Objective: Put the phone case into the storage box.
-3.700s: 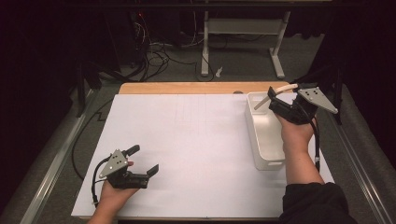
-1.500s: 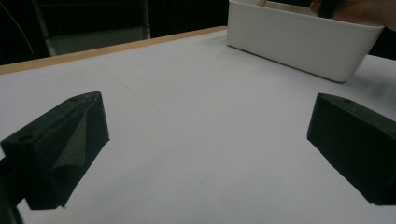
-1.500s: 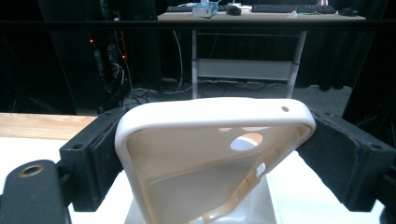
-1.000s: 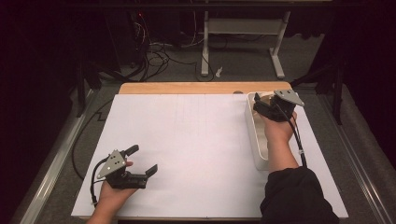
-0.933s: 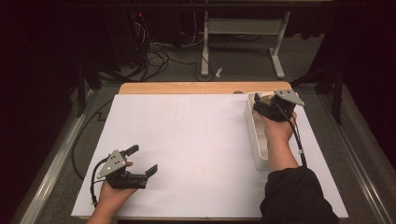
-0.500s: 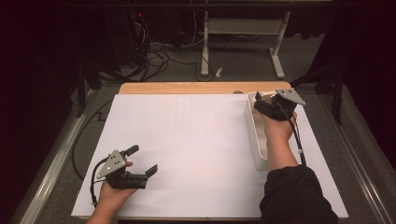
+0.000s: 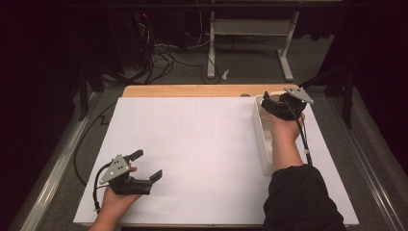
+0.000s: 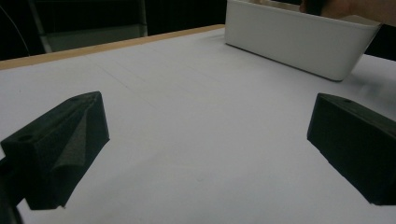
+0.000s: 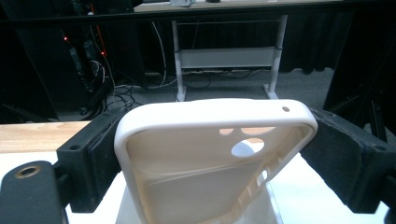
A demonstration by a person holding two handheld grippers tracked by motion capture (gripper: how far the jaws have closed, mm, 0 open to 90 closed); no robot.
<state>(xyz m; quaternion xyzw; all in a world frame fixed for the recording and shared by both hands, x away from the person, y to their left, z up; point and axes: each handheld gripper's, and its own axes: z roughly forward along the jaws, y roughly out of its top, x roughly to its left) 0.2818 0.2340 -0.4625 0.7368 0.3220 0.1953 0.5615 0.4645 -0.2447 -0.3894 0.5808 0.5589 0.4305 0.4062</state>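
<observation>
A dark room with cables and a metal stand on the floor lies behind the table (image 7: 192, 90), whose wooden top is nearly covered by a white sheet (image 7: 202, 144). On the sheet, directly beneath the right tool (image 7: 275, 104), stands a long white bin (image 7: 262, 139), its long axis running from the person's side toward the far edge. The right tool hovers over the bin's far end and grips a cream phone case (image 9: 215, 158) across its width, the black pads pressing on its two long side edges. The case stands out ahead of the jaws, its long axis in line with them, open hollow side toward the tool's camera, camera cutout at the far, upper end. The left tool (image 7: 144, 166) rests well apart, at the near left of the sheet, jaws spread wide with nothing between them; the bin lies off ahead and to its right. The right hand is plainly the nearer one, so any lowering of the case into the bin is likely its job.
</observation>
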